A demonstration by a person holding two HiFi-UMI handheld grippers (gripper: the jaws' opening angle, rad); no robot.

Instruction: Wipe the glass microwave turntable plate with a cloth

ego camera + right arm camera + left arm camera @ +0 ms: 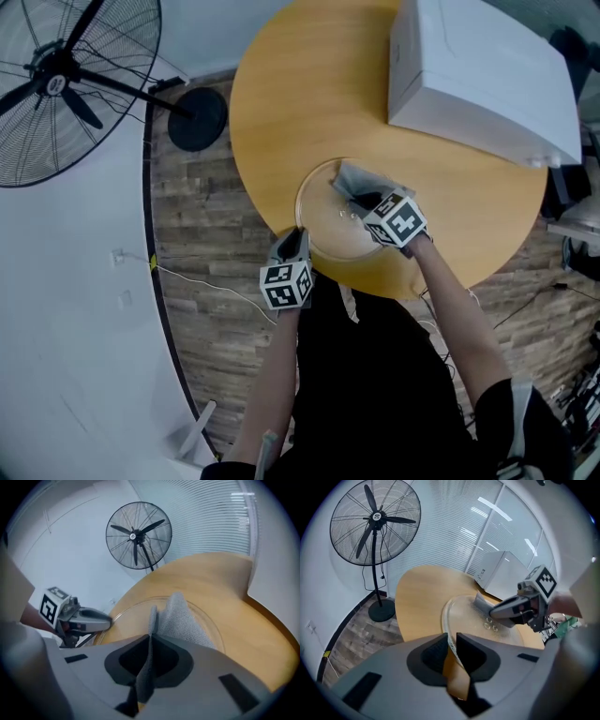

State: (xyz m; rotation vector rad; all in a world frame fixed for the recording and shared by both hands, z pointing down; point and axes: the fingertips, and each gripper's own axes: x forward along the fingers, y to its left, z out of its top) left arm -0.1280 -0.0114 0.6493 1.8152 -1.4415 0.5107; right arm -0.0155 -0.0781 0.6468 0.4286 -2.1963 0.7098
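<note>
The clear glass turntable plate (328, 230) lies flat near the front edge of a round wooden table (309, 103). My left gripper (298, 238) is clamped on the plate's near left rim; in the left gripper view the rim runs between the jaws (450, 639). My right gripper (364, 202) is over the plate's right half, shut on a grey cloth (354, 181). A fold of the cloth (180, 618) is pinched between its jaws (151, 637), and the rest is spread on the glass (133, 616). The left gripper view shows the right gripper (513, 610) pressing the cloth (483, 603) onto the plate (466, 616).
A white microwave (478, 70) stands at the back right of the table. A large black pedestal fan (56, 80) stands on the wooden floor to the left, its round base (199, 119) close to the table edge. A cable (202, 281) lies on the floor.
</note>
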